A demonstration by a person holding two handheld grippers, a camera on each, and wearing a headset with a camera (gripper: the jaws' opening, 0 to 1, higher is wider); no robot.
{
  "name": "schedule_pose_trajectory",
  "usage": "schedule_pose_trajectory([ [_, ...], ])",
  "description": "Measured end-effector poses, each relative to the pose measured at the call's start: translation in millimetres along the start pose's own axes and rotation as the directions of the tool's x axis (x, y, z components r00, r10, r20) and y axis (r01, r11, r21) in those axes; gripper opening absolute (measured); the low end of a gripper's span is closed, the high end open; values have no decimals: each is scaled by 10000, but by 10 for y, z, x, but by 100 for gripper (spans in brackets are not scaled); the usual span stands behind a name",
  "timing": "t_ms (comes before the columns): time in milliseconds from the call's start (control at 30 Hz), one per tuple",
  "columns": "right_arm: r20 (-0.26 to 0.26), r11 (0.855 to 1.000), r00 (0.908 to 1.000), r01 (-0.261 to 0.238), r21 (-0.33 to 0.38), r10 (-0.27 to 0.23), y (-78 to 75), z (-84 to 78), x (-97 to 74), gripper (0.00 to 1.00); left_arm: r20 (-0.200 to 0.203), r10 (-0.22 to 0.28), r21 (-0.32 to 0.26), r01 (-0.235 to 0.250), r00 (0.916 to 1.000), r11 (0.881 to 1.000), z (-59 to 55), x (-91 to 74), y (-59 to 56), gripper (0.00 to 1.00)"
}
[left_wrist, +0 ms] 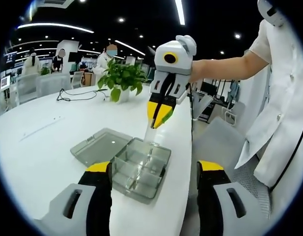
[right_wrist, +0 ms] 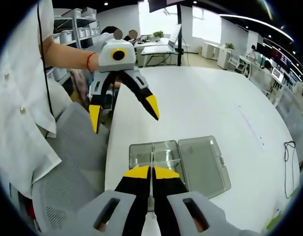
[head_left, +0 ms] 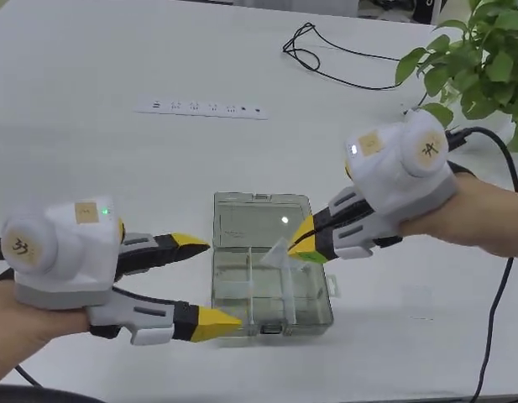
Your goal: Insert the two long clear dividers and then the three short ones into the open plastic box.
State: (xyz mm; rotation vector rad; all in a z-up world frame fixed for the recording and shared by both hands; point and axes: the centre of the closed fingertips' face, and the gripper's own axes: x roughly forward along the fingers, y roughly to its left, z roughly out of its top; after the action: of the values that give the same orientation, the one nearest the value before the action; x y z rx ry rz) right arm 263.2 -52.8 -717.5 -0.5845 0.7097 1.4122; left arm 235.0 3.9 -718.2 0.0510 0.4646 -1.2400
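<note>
R gripper clamped shut on a clear divider, held tilted over the open box on the worktop. L gripper spread wide, empty, at the box's left edge. Some dividers sit inside; see-thru, can't count. Held divider's lower end touching the box or not: can't tell.

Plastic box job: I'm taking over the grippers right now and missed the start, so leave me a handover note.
Left gripper: open, empty, at the left side of the plastic box.
Right gripper: shut on a clear divider, held over the box's base.
Lid lies open behind the base.
Done: several dividers stand in the base; exact count unclear.
Left: seat the held divider in its slots, then any remaining.
</note>
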Motion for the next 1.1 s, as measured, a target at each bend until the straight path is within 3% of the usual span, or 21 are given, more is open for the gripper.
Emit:
schedule_pose_trajectory([
  [200,-107,9998,9998,-158,87,159,-50,-120,127,3,-379,143,-103,-147,9992,9998,-147,-6,24,84],
  [533,-247,9993,9994,-231,297,238,-136,-256,217,3,-519,280,-405,-301,9983,9987,-237,0,35,98],
  [933,-241,9992,9995,-218,339,226,-177,-323,274,3,-464,198,-533,-222,9987,9983,-252,18,0,98],
  [1100,-209,9995,9993,-324,-43,323,-154,-318,300,2,-431,198,-544,-221,9989,9983,-243,23,-8,98],
])
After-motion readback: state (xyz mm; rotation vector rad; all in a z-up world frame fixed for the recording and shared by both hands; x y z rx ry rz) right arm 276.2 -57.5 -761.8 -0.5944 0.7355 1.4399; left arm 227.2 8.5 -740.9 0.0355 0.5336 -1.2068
